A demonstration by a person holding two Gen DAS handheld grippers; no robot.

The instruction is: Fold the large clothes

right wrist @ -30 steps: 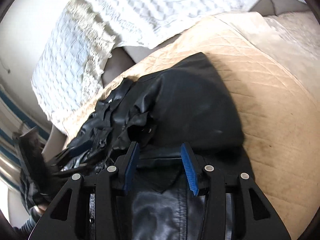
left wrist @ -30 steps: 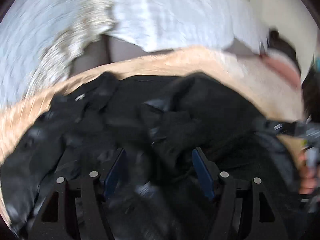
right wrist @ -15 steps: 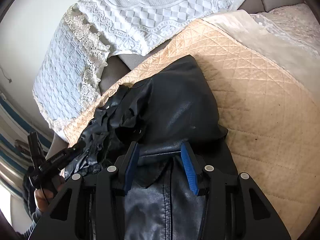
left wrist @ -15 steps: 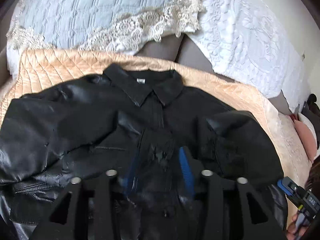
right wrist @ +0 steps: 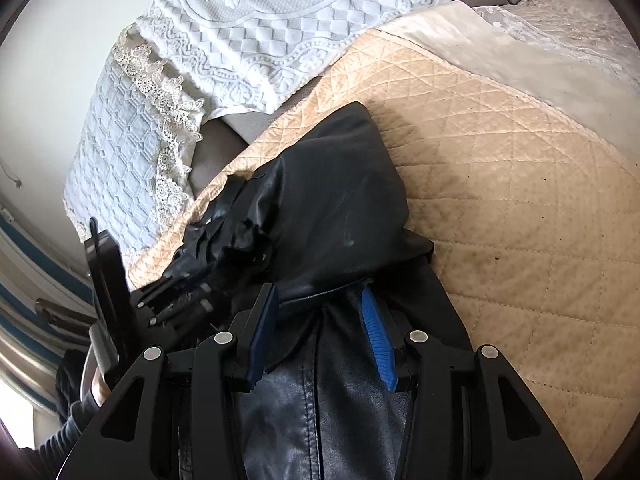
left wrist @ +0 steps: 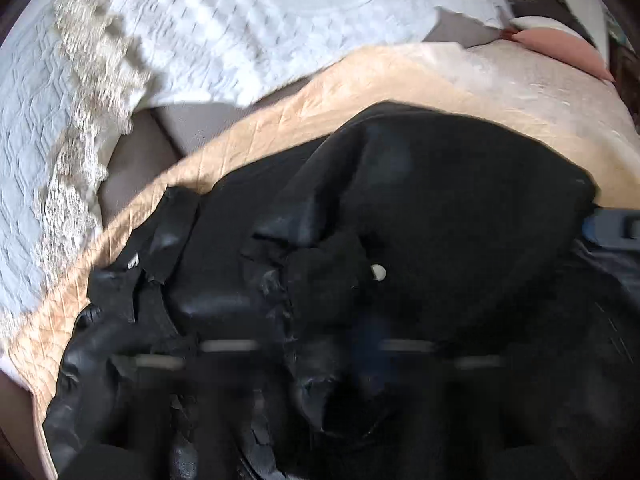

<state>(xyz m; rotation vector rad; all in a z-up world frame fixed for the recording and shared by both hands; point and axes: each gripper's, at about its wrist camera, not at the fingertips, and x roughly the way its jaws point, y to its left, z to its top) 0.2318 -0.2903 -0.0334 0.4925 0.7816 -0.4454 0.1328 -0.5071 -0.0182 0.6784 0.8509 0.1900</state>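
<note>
A black leather jacket [left wrist: 440, 208] lies bunched on a peach quilted bedspread [left wrist: 400, 76]. In the left wrist view my left gripper [left wrist: 312, 360] is a dark motion blur low over the jacket, so its jaws cannot be read. In the right wrist view the jacket [right wrist: 332, 208] is folded over itself, and my right gripper [right wrist: 320, 312] has its blue-padded fingers [right wrist: 264, 320] apart on either side of a jacket fold that runs between them. The left gripper [right wrist: 176, 292] shows at the left of that view, beside the jacket's edge.
White quilted and lace-trimmed pillows [right wrist: 280, 20] lean along the head of the bed. A pink pillow [left wrist: 560, 44] lies at the far right. Bare bedspread [right wrist: 520, 200] stretches to the right of the jacket. A wall rises at the left.
The left gripper has swung fast, its view shifting from the spread-out jacket with the collar on top to a bunched heap. The right gripper has stayed in place over the fold.
</note>
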